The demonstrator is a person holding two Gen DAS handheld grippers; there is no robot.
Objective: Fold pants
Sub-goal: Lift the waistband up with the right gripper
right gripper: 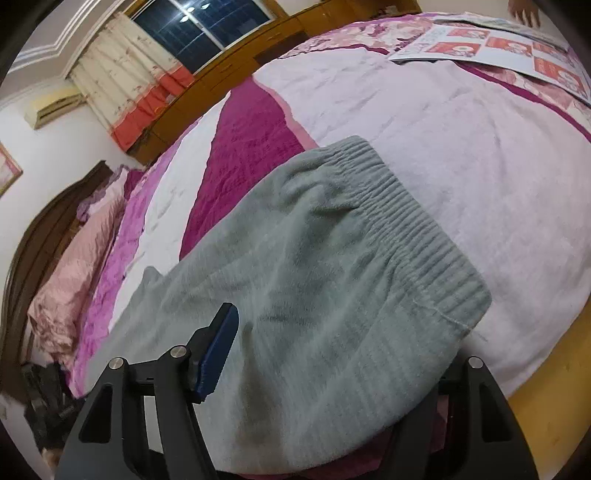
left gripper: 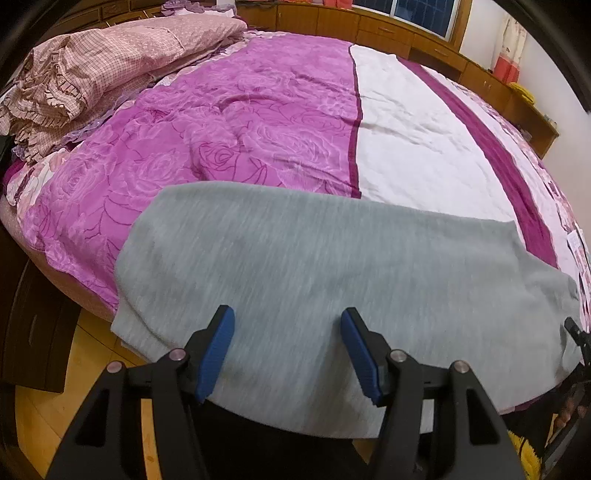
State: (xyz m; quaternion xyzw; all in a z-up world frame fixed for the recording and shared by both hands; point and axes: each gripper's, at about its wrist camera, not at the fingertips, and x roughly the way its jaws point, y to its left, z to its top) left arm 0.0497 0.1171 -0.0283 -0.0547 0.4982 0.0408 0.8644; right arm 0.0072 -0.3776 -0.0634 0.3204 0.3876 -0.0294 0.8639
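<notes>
Grey fleece pants lie across the near edge of the bed, legs to the left, ribbed waistband to the right. My left gripper hovers over the pants' near hem, its blue pads wide apart and open, with nothing pinched. My right gripper is at the waist end of the pants. Its left finger shows beside the cloth. The other finger is hidden under the draped fabric. The jaws stand wide, so it is open around the cloth edge.
The bed carries a purple rose-patterned blanket and a white sheet. A pink checked quilt is heaped at the far left. Printed sheets lie at the far right, with a hand by them. Wooden floor lies below the bed edge.
</notes>
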